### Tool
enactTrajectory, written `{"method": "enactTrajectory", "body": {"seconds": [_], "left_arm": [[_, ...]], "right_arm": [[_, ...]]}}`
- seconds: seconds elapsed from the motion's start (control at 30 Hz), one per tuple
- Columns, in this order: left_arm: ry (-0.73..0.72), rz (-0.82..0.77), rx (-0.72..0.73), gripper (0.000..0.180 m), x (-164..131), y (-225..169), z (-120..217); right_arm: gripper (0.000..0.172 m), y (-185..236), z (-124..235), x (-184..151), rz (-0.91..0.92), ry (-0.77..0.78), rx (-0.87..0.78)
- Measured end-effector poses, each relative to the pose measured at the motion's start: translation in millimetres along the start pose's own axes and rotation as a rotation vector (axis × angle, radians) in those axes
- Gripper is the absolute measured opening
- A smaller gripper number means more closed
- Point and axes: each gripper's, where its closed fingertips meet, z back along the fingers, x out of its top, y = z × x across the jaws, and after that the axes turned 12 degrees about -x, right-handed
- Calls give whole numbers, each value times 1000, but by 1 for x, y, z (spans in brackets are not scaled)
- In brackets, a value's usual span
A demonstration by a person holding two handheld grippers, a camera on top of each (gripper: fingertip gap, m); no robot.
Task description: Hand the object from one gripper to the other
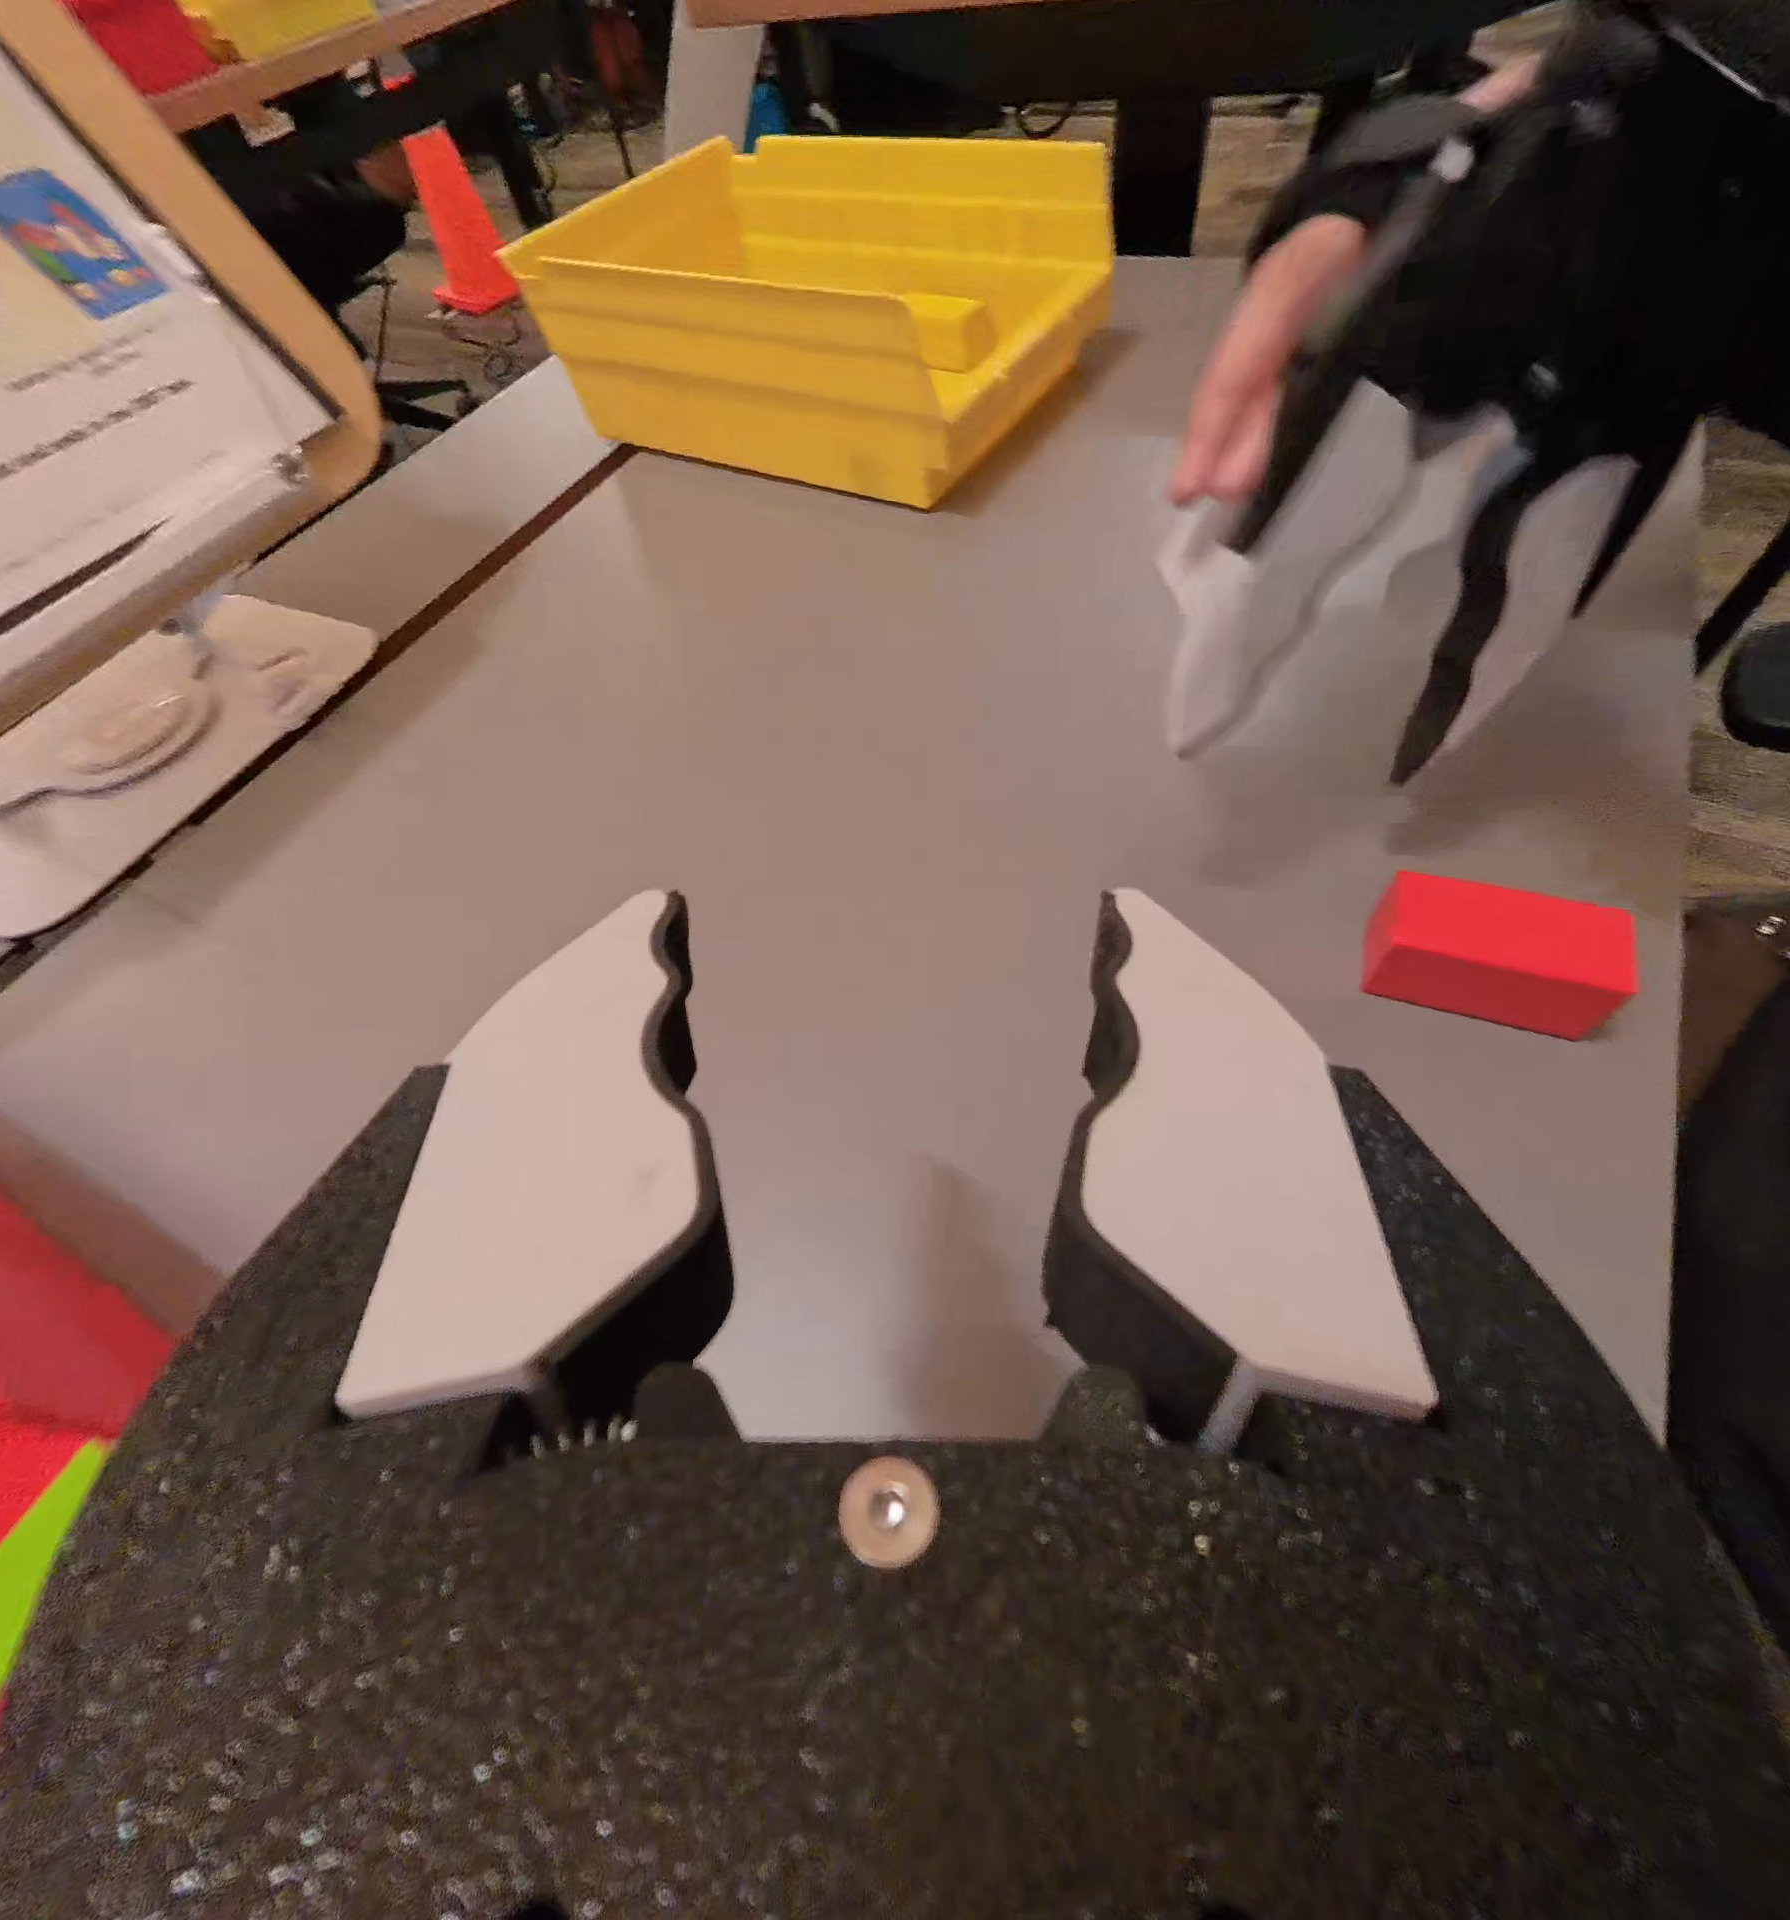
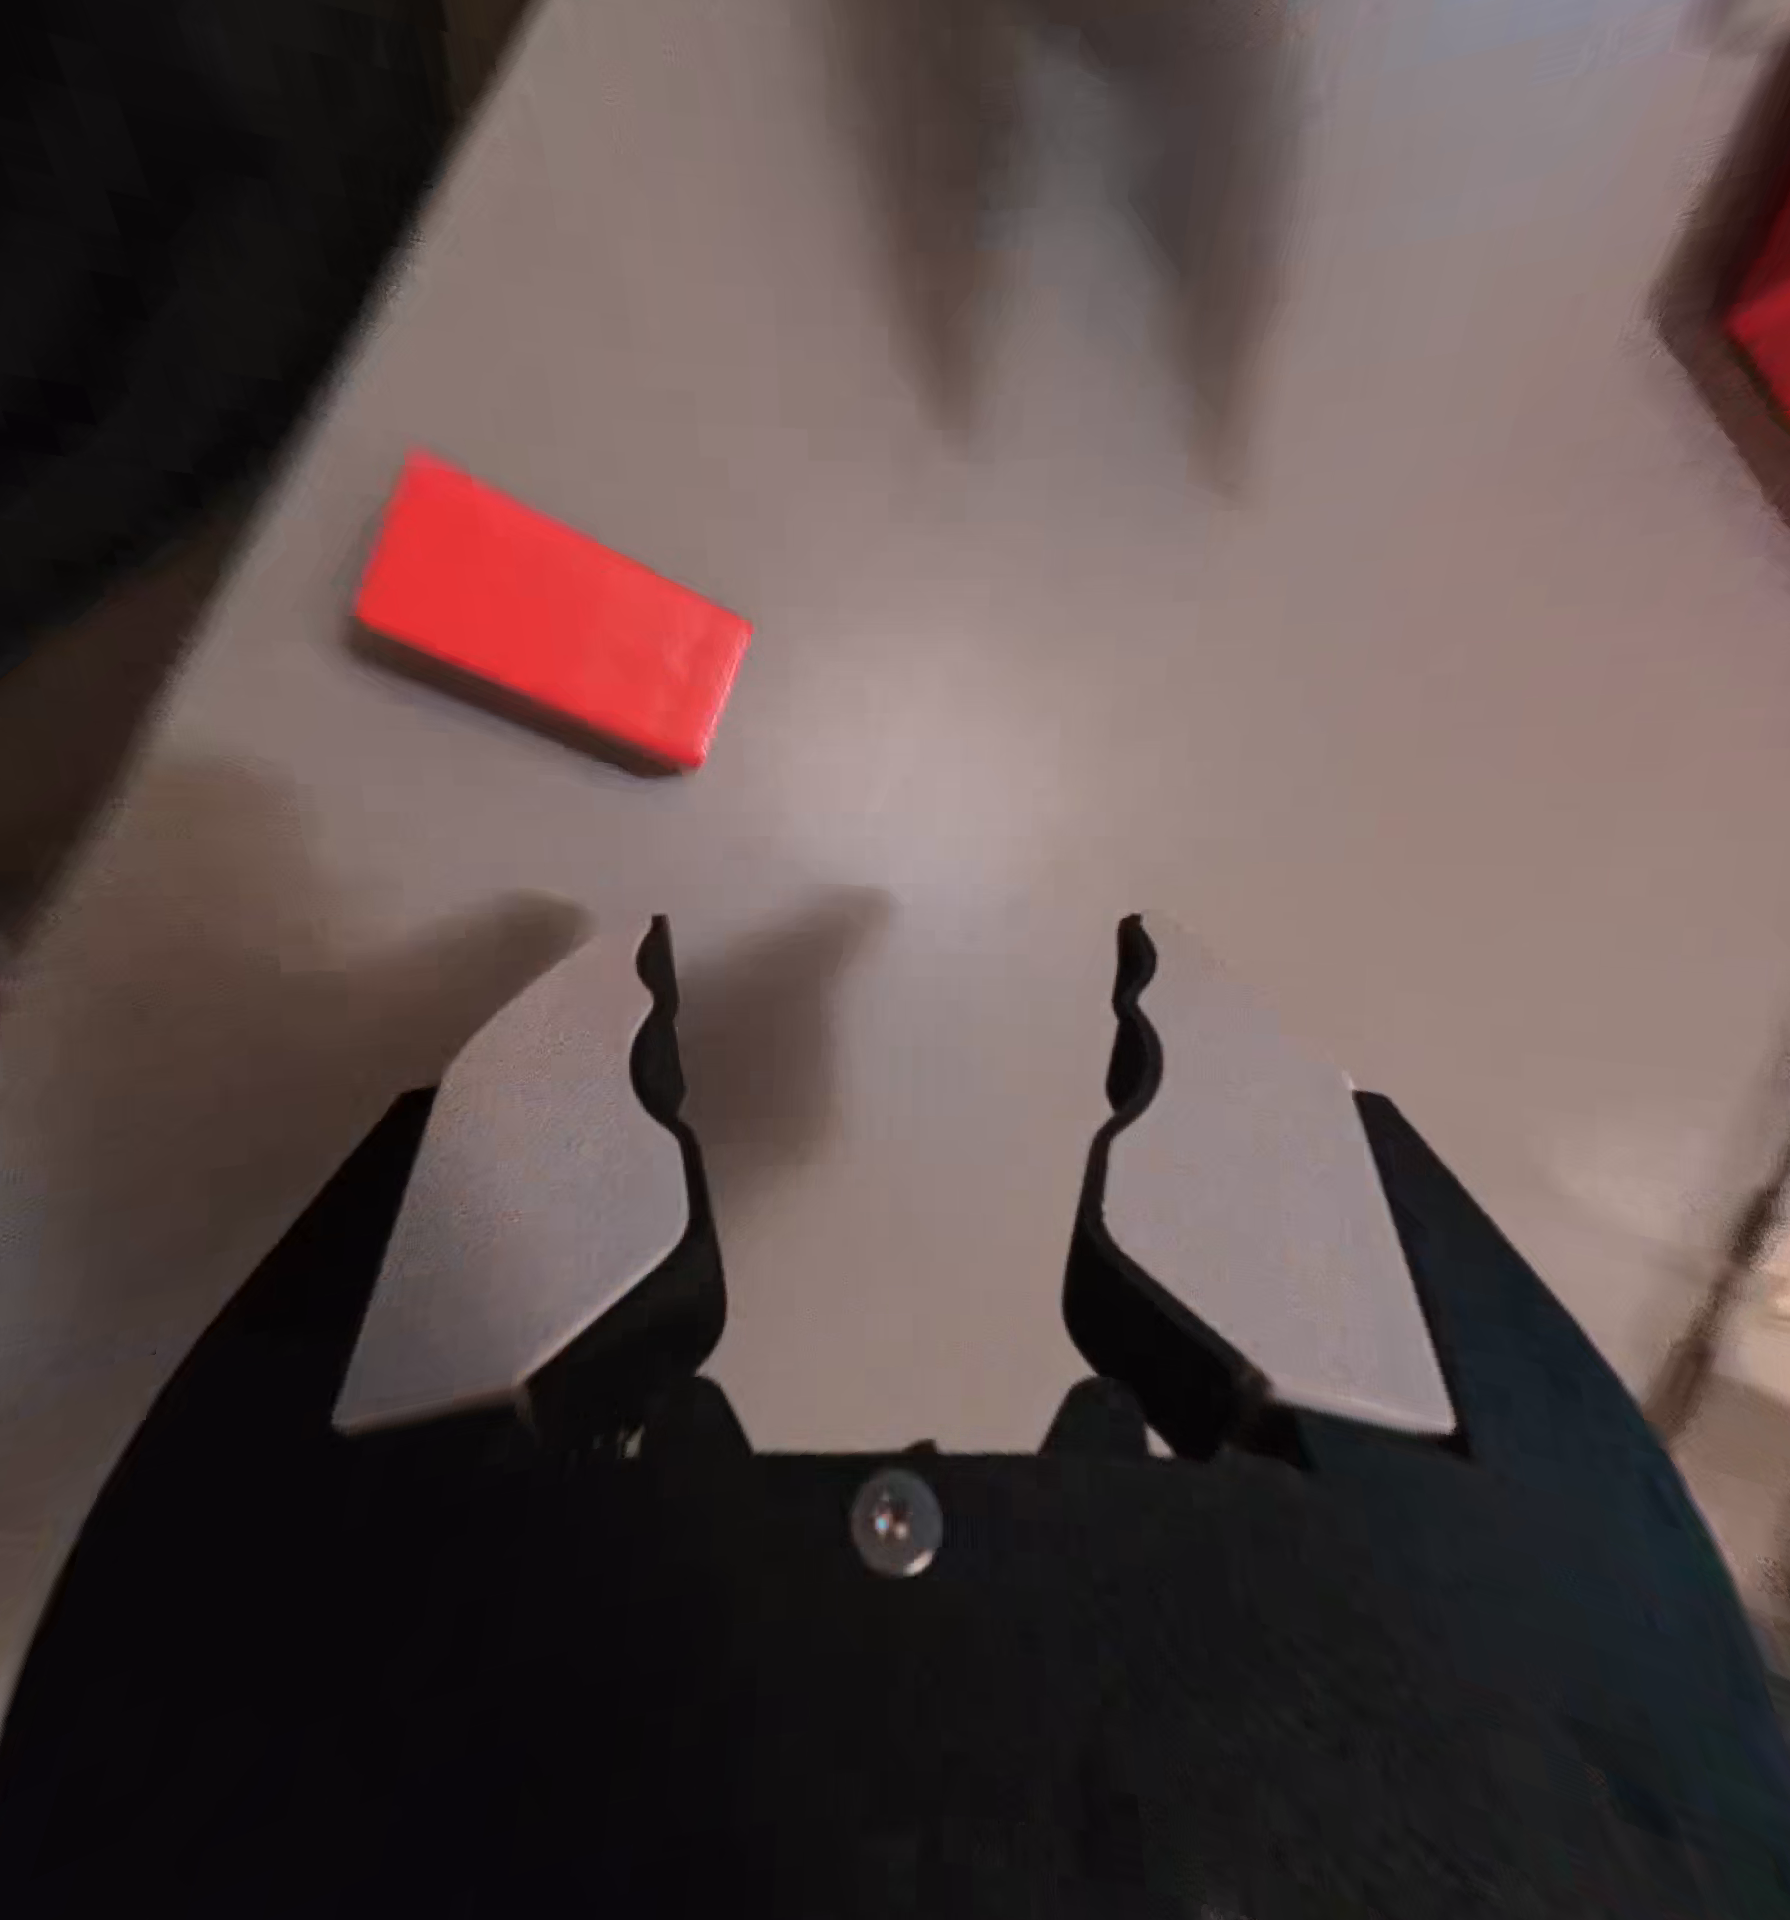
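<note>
A: Entry, red block (image 1: 1499, 968) as landmark. It lies flat on the grey table (image 1: 870, 675), close to the table's right-hand edge. Nothing touches it.

B: Left gripper (image 1: 891, 914)?

A: Jaws spread wide, only bare tabletop between the fingers. It sits left of the block and apart from it, pointing past it toward the yellow bin (image 1: 818, 322) at the far end of the table.

B: Right gripper (image 1: 1296, 753)?

A: In the left wrist view it hangs in the air just beyond the block, tips angled down, a hand (image 1: 1249, 395) on its handle. Its fingers stand apart with nothing in the grasp. Its own view agrees: jaws open over plain table, block (image 2: 548, 613) ahead and to the left of the fingertips (image 2: 654, 940), not between them.

B: Confidence?

A: Right wrist view is smeared by motion, so the block's distance from the tips is only roughly readable; not touching, that much is clear.

B: Other items?

A: Far from the block: an orange cone (image 1: 460, 229) on the floor behind the bin, a propped sheet with pictures (image 1: 91, 343) at the far left.
</note>
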Motion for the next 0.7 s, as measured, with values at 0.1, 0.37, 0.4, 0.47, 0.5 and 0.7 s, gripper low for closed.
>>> {"method": "enactTrajectory", "body": {"seconds": [0.1, 0.37, 0.4, 0.47, 0.5, 0.7], "left_arm": [[-18, 31, 45, 78, 7, 18, 13], [-60, 55, 29, 82, 16, 20, 25], [-53, 53, 21, 83, 15, 18, 26], [-33, 50, 36, 84, 13, 19, 29], [-29, 45, 46, 84, 13, 19, 32], [-73, 37, 62, 84, 19, 17, 49]], "right_arm": [[78, 14, -14, 22, 224, -12, 40], [64, 60, -14, 43, 498, -4, 360], [65, 66, -14, 42, 536, 11, 396], [66, 69, -21, 41, 625, 48, 413], [65, 69, -23, 41, 663, 62, 417], [50, 88, -28, 37, 752, 58, 549]]}}
